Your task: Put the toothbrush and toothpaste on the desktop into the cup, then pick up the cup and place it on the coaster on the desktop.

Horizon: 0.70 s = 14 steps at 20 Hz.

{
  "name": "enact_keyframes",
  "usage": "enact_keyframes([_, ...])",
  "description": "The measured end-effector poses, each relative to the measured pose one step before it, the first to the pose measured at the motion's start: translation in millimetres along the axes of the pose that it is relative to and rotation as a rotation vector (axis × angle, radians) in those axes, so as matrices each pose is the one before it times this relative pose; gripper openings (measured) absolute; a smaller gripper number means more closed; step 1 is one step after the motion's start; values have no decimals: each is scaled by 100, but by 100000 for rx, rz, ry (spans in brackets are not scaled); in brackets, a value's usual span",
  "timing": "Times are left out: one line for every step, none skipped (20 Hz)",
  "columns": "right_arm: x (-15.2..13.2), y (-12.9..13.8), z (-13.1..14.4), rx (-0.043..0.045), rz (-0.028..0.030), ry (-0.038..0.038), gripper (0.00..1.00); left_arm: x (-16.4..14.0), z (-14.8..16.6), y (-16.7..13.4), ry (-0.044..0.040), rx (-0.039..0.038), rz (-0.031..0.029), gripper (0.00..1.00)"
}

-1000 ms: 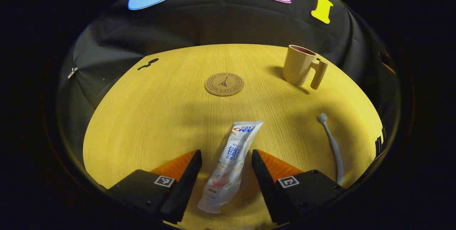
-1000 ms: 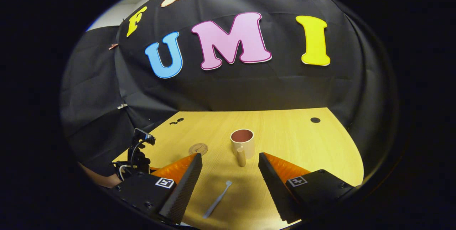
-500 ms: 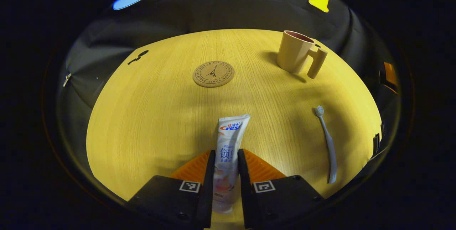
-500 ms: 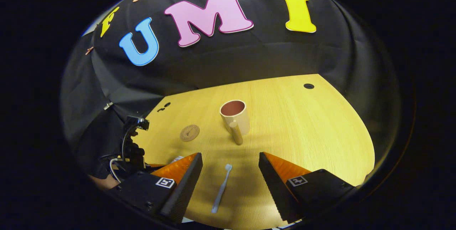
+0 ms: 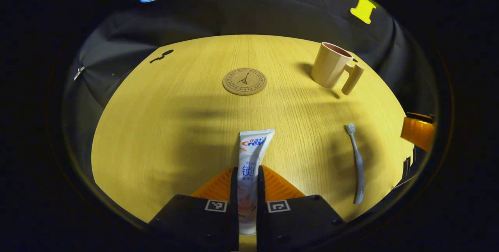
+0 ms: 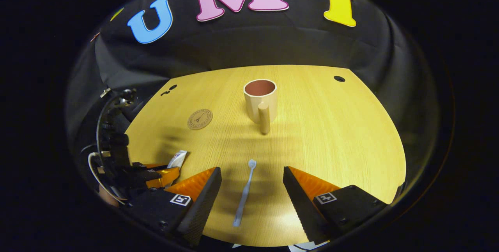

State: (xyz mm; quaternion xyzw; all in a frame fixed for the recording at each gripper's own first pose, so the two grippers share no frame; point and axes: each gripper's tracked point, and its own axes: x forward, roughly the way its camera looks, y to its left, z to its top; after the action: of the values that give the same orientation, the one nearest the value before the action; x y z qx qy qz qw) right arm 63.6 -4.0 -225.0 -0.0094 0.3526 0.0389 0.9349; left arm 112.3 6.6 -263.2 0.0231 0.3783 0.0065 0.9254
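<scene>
The left tongs [image 5: 247, 189] pinch the toothpaste tube [image 5: 249, 166] near its cap end, fingers pressed on both flat sides, so the crimped end points forward toward the cup [image 5: 331, 70], which probably suits dropping it in. The right tongs [image 6: 252, 197] stand spread, straddling the toothbrush [image 6: 245, 193], which lies flat on the desk [image 6: 331, 135], lined up for a grasp. The coaster [image 5: 245, 81] sits bare, left of the upright cup.

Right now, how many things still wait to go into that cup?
2: the toothpaste, clamped in the left gripper, and the toothbrush, flat on the desk between the open right gripper's fingers. The cup looks empty.
</scene>
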Motion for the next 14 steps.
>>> enact_keyframes([324,119,-560,-580,-1192,1948,98,-723,56,456,-1026,-666,-195,23])
enact_keyframes([360,226,-405,-450,-778,1574,98,-539,50,455,-779,-1040,-84,23])
enact_keyframes([443,217,-396,-543,-437,1312,99,-466,-237,442,860,-1308,-35,23])
enact_keyframes([343,82,-380,-723,-725,1494,98,-390,-388,373,1188,-2140,-476,23])
enact_keyframes([487,92,-460,-266,-628,1348,98,-559,-29,96,-762,-1841,-1462,23])
enact_keyframes([512,75,-476,-316,-781,1331,99,-392,141,92,-1932,-1032,-1172,23])
enact_keyframes([393,-68,-520,-645,-980,1429,98,-327,83,279,-1481,139,-146,23])
enact_keyframes([425,-19,-561,-545,-1111,1300,98,-233,-410,439,297,683,1021,23])
enact_keyframes([475,-79,-550,9,-1120,1482,98,-345,-336,373,1032,234,1320,23])
enact_keyframes([538,-23,-496,376,-519,1659,98,-372,-62,94,-271,-567,-223,23])
enact_keyframes([455,16,-440,1003,-437,979,98,-319,74,-77,-727,-842,-673,23])
enact_keyframes([412,117,-410,964,103,1035,98,-363,18,21,-479,-688,-542,23])
enact_keyframes([498,-160,-626,192,-709,1551,98,-253,-248,58,264,-235,-45,23])
enact_keyframes([390,-43,-312,26,-460,879,97,-145,-235,181,810,170,818,23])
